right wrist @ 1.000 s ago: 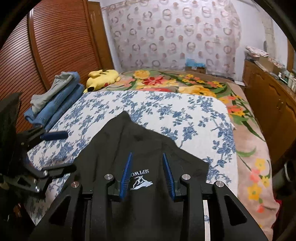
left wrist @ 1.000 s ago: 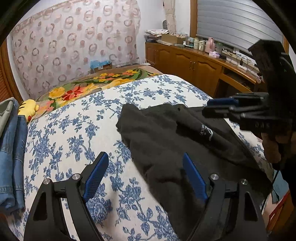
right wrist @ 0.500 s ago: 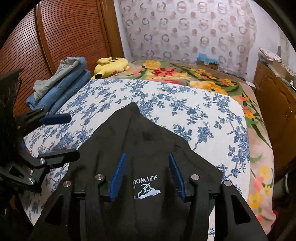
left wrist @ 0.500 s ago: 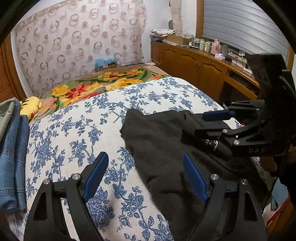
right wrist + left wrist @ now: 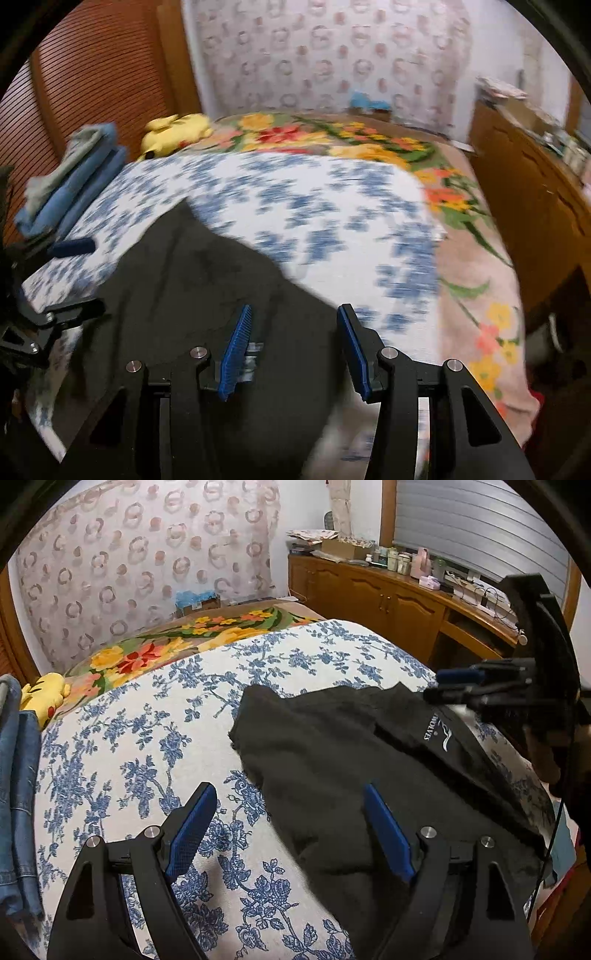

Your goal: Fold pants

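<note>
Black pants [image 5: 351, 760] with a white logo lie rumpled on the blue-flowered bedspread [image 5: 147, 746]; they also show in the blurred right wrist view [image 5: 207, 295]. My left gripper [image 5: 291, 830] is open and empty above the pants' left edge. My right gripper [image 5: 293, 343] is open and empty over the pants' right edge; it also shows in the left wrist view [image 5: 469, 686], held above the logo. The left gripper shows at the left of the right wrist view [image 5: 70, 273].
Folded jeans [image 5: 18, 794] are stacked at the bed's left edge, by a yellow plush toy [image 5: 44, 698]. A floral blanket [image 5: 177, 646] covers the far end of the bed. A wooden cabinet [image 5: 388, 602] with clutter runs along the right wall.
My right gripper has opened wider and swung to the right, off the logo toward the pants' right edge. My left gripper has stayed open and nearly still.
</note>
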